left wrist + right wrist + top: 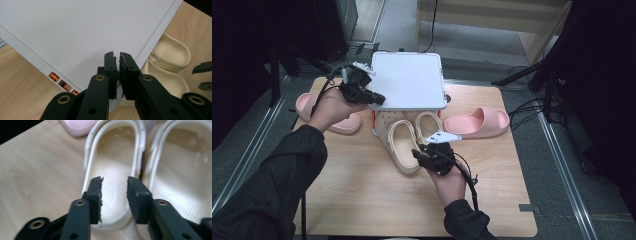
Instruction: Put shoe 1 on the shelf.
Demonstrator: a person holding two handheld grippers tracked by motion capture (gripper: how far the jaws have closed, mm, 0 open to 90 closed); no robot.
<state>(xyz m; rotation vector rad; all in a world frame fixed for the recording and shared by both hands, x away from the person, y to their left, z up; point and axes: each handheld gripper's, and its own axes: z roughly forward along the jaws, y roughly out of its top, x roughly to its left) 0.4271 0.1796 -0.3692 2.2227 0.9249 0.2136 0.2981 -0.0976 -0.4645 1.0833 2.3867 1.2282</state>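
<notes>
My left gripper (379,98) (118,56) is shut on the front-left corner of a flat white lid (408,80) (75,32), with the edge pinched between the two pads. Orange fittings (65,85) show under that edge. Two cream clogs (402,142) (428,124) lie side by side in front of the lid, toes tucked beneath it. My right gripper (424,150) (114,181) hovers over the heel of the left clog (112,142). Its jaws stand open on either side of the footbed without touching it. The other clog (185,157) lies just to its right.
A pink slipper (477,122) lies right of the clogs. Another pink slipper (304,102) sits at the table's left, partly under my left hand. The wooden table (362,190) has bare room along its front. Dark stands and cables border both sides.
</notes>
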